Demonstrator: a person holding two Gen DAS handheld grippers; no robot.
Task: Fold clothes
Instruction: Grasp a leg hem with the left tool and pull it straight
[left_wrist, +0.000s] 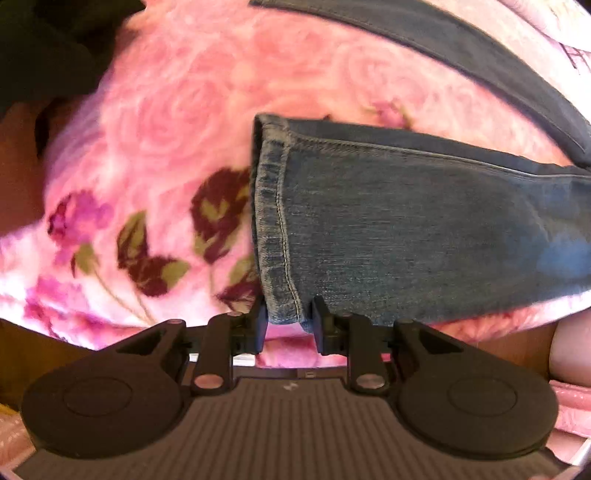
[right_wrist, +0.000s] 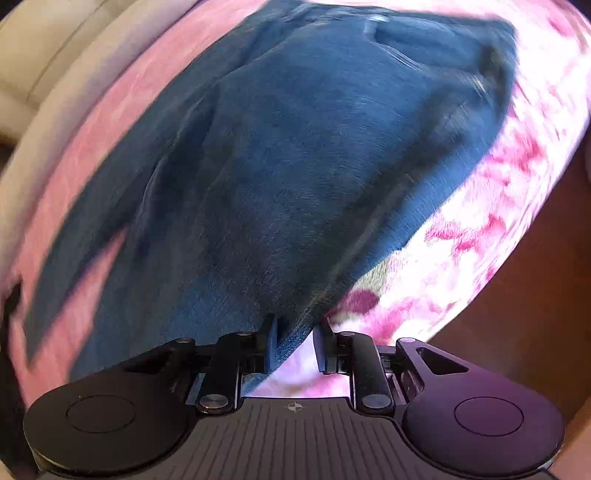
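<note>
A pair of blue jeans lies on a pink floral blanket. In the left wrist view one leg (left_wrist: 406, 221) stretches right, its stitched hem (left_wrist: 273, 221) at the centre. My left gripper (left_wrist: 290, 319) has the hem's near corner between its fingers, which stand partly apart around it. In the right wrist view the wide upper part of the jeans (right_wrist: 288, 155) fills the frame, blurred by motion. My right gripper (right_wrist: 295, 338) has the jeans' near edge between its fingers, the cloth lying against the left finger (right_wrist: 269, 343).
The pink floral blanket (left_wrist: 166, 147) covers the surface under the jeans. A dark strap or second leg (left_wrist: 461, 48) crosses the top right. Brown wood (right_wrist: 535, 295) shows to the right of the blanket. A beige cushion (right_wrist: 55, 55) sits at top left.
</note>
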